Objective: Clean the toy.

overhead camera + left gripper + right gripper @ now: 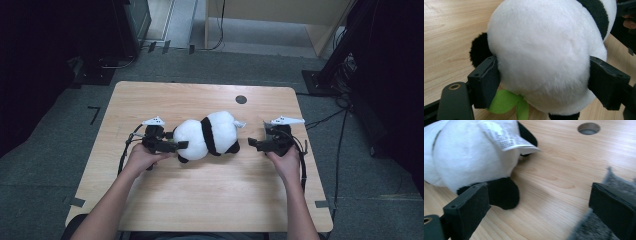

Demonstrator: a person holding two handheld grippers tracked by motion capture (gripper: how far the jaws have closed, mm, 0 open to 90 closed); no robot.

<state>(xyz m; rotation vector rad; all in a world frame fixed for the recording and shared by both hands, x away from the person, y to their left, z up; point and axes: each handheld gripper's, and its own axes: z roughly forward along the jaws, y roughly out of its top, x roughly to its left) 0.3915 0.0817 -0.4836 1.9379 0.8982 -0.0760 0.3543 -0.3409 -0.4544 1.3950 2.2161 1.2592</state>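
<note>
High view: plush panda [207, 135] lies on its side mid-bench [165, 200], between both hands. Left claw [176, 145] is at its white end, right claw [252, 143] just off the other end, apart from it.

Left claw view: pads sit either side of the round white end and touch the fur w/o denting it much. Looks like a loose hold at most, and I can't tell if it truly grips. Fur is short, soft pile over squashy stuffing; green ribbon [507, 101] pokes out below. To do this well, I'd say ease off straight back so the pile doesn't snag.

Right claw view: jaws wide apart, nothing between but bare wood grain. Black foot [504, 192] just beside one pad; papery sewn tag [506, 136] sticks out. Keep clear of the tag.
</note>
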